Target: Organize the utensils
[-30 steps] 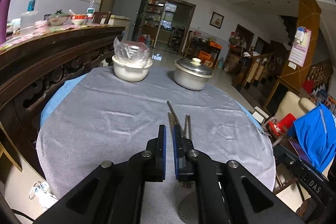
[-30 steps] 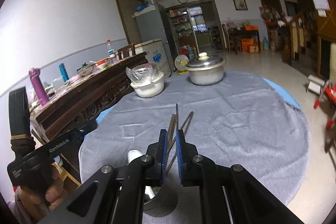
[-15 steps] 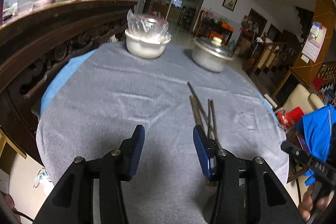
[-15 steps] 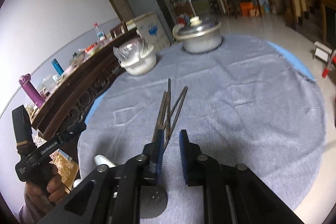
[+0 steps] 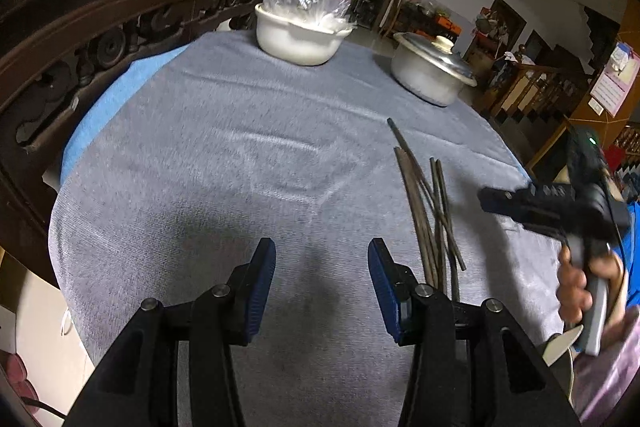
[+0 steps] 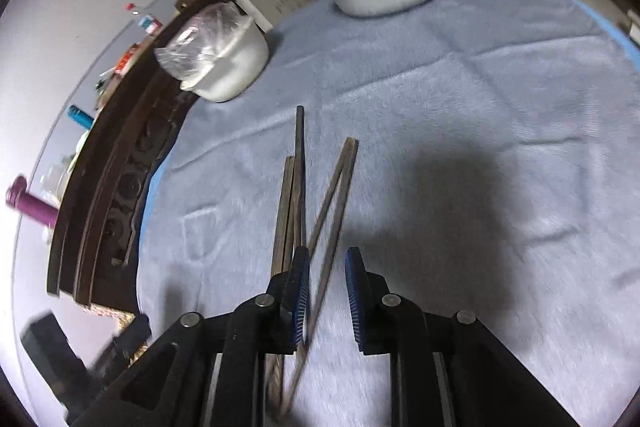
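The chopsticks (image 6: 298, 211) lay loosely crossed on the grey cloth (image 6: 460, 107). The right gripper (image 6: 326, 291) hung over their near ends, jaws slightly parted, one stick between them, ungripped. The left gripper (image 5: 322, 285) stood released, empty, just beside the bundle. A sound pick would likely centre one stick before clenching.

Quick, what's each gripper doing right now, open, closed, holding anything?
Left gripper: open, nothing between its fingers, chopsticks lying to its right.
Right gripper: slightly open over the chopsticks, not gripping them.
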Action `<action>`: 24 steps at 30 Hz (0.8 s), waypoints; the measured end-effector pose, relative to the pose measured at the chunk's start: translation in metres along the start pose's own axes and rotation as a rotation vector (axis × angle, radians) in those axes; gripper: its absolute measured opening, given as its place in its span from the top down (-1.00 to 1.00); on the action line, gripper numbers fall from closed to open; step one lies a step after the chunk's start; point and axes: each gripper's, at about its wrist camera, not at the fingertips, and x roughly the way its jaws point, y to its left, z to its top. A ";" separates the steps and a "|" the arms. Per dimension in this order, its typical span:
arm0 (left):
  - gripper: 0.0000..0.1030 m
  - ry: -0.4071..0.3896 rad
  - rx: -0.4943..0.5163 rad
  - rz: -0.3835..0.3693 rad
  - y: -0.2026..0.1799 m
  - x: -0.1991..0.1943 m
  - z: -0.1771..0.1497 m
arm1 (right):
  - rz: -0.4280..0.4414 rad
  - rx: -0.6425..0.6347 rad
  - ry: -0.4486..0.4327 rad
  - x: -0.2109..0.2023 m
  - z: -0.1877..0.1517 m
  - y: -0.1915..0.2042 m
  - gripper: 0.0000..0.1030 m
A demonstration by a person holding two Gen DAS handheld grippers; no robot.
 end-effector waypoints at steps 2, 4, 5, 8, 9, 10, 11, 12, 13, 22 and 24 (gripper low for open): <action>0.05 0.008 -0.006 -0.002 0.003 0.003 0.003 | -0.020 0.012 0.031 0.014 0.013 0.003 0.60; 0.05 0.015 -0.007 -0.003 0.005 0.006 0.005 | -0.047 0.015 0.068 0.028 0.022 0.008 0.60; 0.05 0.018 -0.006 -0.003 0.005 0.007 0.006 | -0.069 0.013 0.081 0.032 0.024 0.009 0.60; 0.05 0.021 0.001 -0.006 0.005 0.011 0.011 | -0.123 -0.002 0.121 0.046 0.029 0.014 0.60; 0.05 0.022 0.005 -0.007 0.005 0.012 0.013 | -0.142 -0.007 0.129 0.050 0.030 0.016 0.60; 0.05 0.023 0.008 -0.007 0.004 0.013 0.014 | -0.163 -0.013 0.130 0.054 0.031 0.017 0.60; 0.05 0.023 0.015 -0.007 0.003 0.015 0.015 | -0.181 -0.021 0.137 0.058 0.032 0.019 0.59; 0.05 0.023 0.021 -0.005 0.003 0.016 0.017 | -0.196 -0.038 0.129 0.059 0.033 0.022 0.59; 0.05 0.024 0.024 -0.003 0.002 0.018 0.018 | -0.210 -0.051 0.132 0.061 0.034 0.025 0.60; 0.05 0.102 0.069 -0.034 -0.010 0.053 0.054 | -0.301 -0.141 0.117 0.059 0.050 0.018 0.77; 0.05 0.127 0.081 -0.040 -0.017 0.067 0.068 | -0.311 -0.125 0.106 0.053 0.057 0.006 0.77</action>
